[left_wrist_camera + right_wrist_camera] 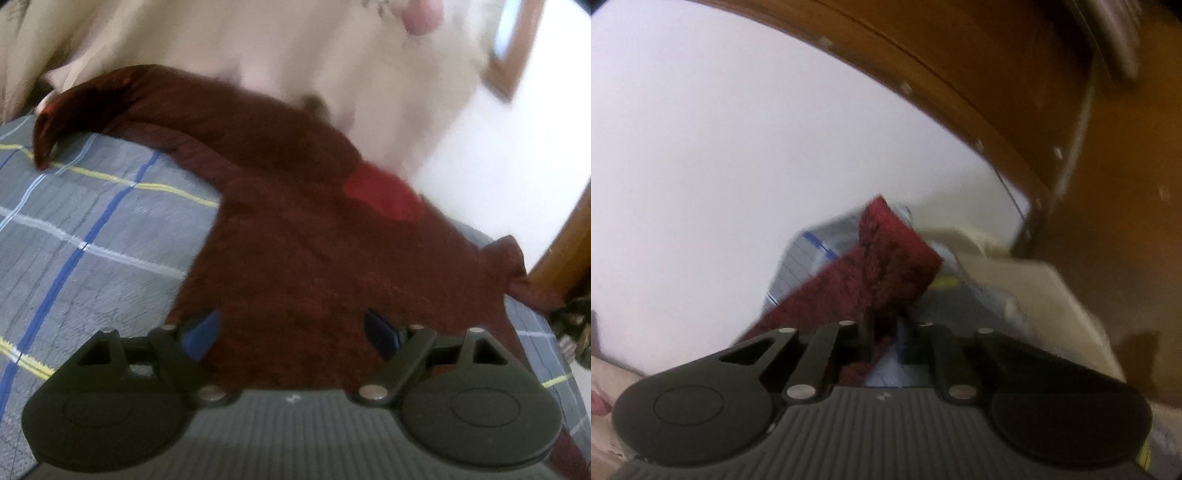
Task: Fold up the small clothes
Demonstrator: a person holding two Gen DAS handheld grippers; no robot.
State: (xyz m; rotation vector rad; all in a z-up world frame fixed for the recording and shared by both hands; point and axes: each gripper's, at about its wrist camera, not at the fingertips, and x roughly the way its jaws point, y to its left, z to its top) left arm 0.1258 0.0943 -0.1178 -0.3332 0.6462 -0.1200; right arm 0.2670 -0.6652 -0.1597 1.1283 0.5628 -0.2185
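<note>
A small dark maroon sweater [295,240] with a red patch [384,195] near its neck lies spread on a grey plaid bedsheet [92,221]. One sleeve [110,96] curves away to the far left. My left gripper [291,334] hovers over the sweater's near hem, open, its blue pads [201,334] wide apart and not pressing the cloth. In the right wrist view my right gripper [886,332] is shut on a strip of the maroon sweater [886,258], which rises folded in front of the fingers.
A person in pale beige clothing [258,44] stands behind the bed. A brown wooden frame [565,236] is at the right edge, and brown wooden furniture [1071,147] fills the right wrist view's upper right. A beige box-like thing [1027,280] lies past the sheet [801,266].
</note>
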